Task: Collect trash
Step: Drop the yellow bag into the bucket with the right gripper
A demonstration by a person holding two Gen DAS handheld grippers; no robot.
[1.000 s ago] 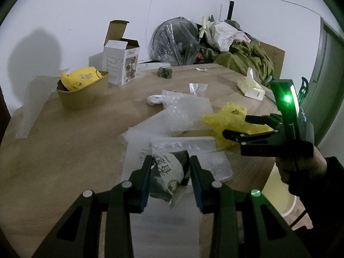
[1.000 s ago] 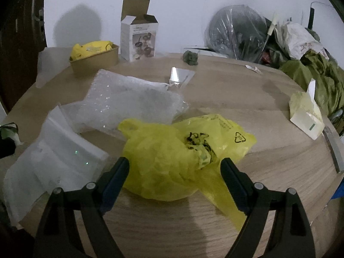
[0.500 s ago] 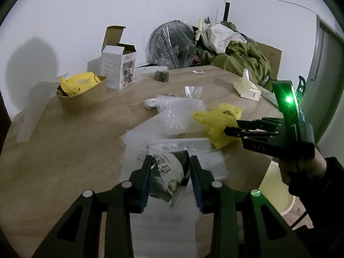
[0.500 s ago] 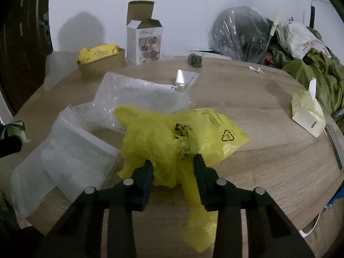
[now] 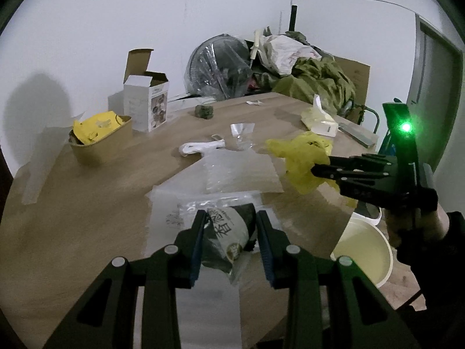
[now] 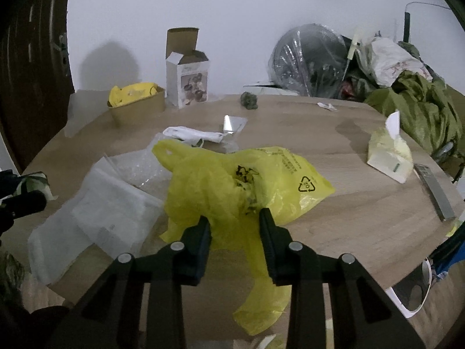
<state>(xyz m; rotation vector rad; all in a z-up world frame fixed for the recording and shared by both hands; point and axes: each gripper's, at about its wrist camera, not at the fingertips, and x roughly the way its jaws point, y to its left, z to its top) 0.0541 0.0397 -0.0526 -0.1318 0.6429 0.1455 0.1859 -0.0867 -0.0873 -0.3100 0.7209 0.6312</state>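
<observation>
A round wooden table (image 5: 87,197) is strewn with trash. My left gripper (image 5: 229,232) is shut on a dark green and white printed snack wrapper (image 5: 229,229), held over clear plastic bags (image 5: 174,212) near the table's front edge. My right gripper (image 6: 234,226) is shut on a crumpled yellow plastic bag (image 6: 261,180), which is bunched up and partly off the table, its tail hanging below the fingers. In the left wrist view the right gripper (image 5: 315,170) comes in from the right with the yellow bag (image 5: 302,154) in its tips.
A white bucket (image 5: 363,250) stands on the floor by the table's right edge. On the table are bubble wrap (image 5: 238,171), a brown paper bowl (image 5: 101,145) holding a yellow wrapper, an open white carton (image 5: 146,107) and a tissue pack (image 5: 319,122). A wrapped fan and clothes are heaped behind.
My right gripper went from wide open around the yellow bag to shut on it, then drew it up and back. The left gripper kept its hold on the wrapper and rose slightly.
</observation>
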